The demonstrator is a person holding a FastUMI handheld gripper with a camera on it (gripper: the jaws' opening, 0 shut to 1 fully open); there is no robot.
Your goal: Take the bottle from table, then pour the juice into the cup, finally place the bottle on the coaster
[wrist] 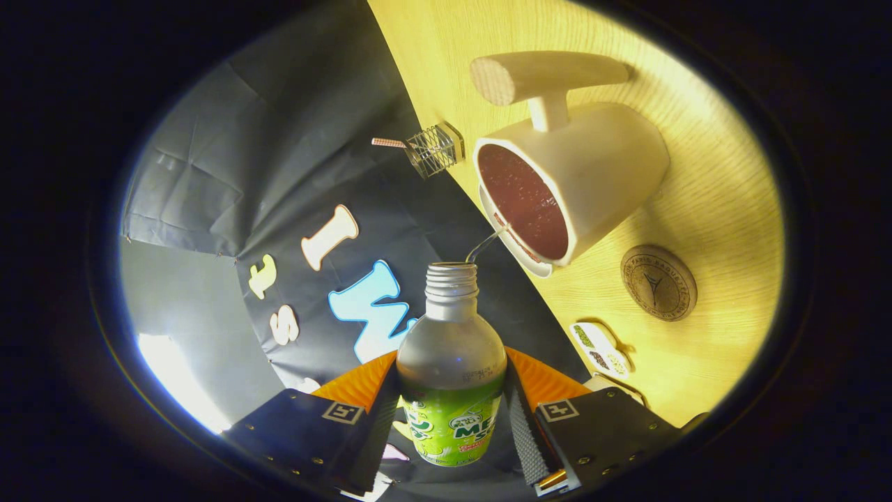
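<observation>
I have the gripper [451,418] pinching the tipped bottle [451,369], juice [486,244] streaming into the cup [599,174] near the coaster [658,282].

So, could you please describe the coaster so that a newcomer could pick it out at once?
Start at the wooden table, then find the white cup that the claw is filling from the bottle. Beside that cup lies the coaster: a flat, dark round disc, unlike the small white oval items nearby.

The bottle [451,369] sits between the gripper [451,425] fingers, both pressing it, its open mouth just before the cup [585,188] rim. The cup stands on the surface [725,209], the coaster [658,282] beside it, a wire basket [433,148] at the surface's edge beyond.
</observation>
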